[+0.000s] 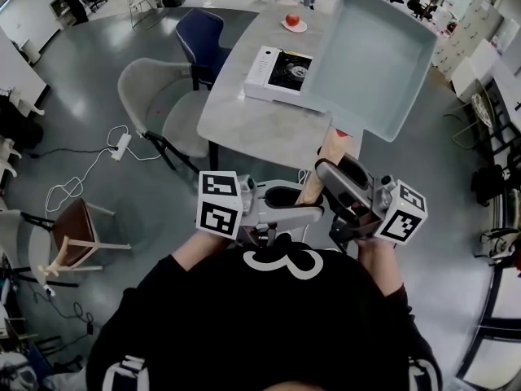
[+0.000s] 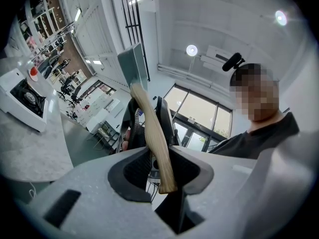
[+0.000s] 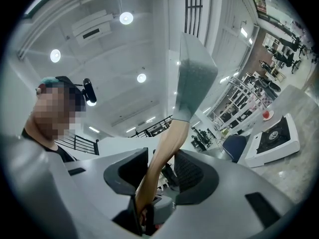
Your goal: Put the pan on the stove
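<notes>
A square grey-blue pan with a wooden handle hangs in the air over the right end of the grey table. Its left edge overlaps the white table-top stove. Both grippers hold the handle in front of my chest. My left gripper is shut on the handle's near end and my right gripper is shut on it a little farther up. In the left gripper view the handle runs up between the jaws of that gripper to the pan. The right gripper shows the same grip on the handle.
A red fruit on a small plate lies behind the stove. A white chair and a blue chair stand at the table's left side. A wooden stool and a power strip with its cable are on the floor to the left.
</notes>
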`<state>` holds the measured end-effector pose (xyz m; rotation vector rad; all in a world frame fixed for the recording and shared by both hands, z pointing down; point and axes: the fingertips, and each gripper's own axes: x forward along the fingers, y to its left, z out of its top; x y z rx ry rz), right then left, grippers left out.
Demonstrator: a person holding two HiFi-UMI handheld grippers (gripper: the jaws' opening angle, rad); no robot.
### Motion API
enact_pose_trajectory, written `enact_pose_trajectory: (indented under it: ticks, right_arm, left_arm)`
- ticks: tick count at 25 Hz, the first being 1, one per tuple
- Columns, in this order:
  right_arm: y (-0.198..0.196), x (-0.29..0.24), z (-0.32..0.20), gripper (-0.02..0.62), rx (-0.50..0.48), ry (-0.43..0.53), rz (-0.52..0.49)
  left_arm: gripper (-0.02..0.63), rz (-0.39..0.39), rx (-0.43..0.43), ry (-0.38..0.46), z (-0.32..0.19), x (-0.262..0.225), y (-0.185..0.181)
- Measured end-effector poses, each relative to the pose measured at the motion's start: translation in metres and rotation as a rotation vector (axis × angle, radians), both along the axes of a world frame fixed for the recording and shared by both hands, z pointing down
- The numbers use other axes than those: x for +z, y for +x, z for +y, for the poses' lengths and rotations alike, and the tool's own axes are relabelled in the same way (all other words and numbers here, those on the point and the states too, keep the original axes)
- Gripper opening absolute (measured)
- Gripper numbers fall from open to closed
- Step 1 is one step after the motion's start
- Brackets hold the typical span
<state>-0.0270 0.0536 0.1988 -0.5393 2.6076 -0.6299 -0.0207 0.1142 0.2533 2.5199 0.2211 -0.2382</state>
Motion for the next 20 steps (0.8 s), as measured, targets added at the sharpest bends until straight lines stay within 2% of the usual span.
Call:
enact_pose_trajectory:
  ticks: [8,14,20]
  right_arm:
    - [0.010,0.000,-0.030,0.160,-0.010,-0.002,0.002]
    - [0.033,-0.008,-0.078,0.160,-0.018,-0.036,-0.006]
    - [0.039,0.004,-0.097,0.160,-0.033,-0.035,-0.016]
  left_arm:
    - [0.109,-0.004,-0.017,-0.006,-0.030,-0.001,0.011]
    - [0.110,-0.001,-0.019,-0.042,-0.076,-0.011,0.034]
    - [0.109,-0.010,-0.034,-0.047,-0.095,0.002,0.040]
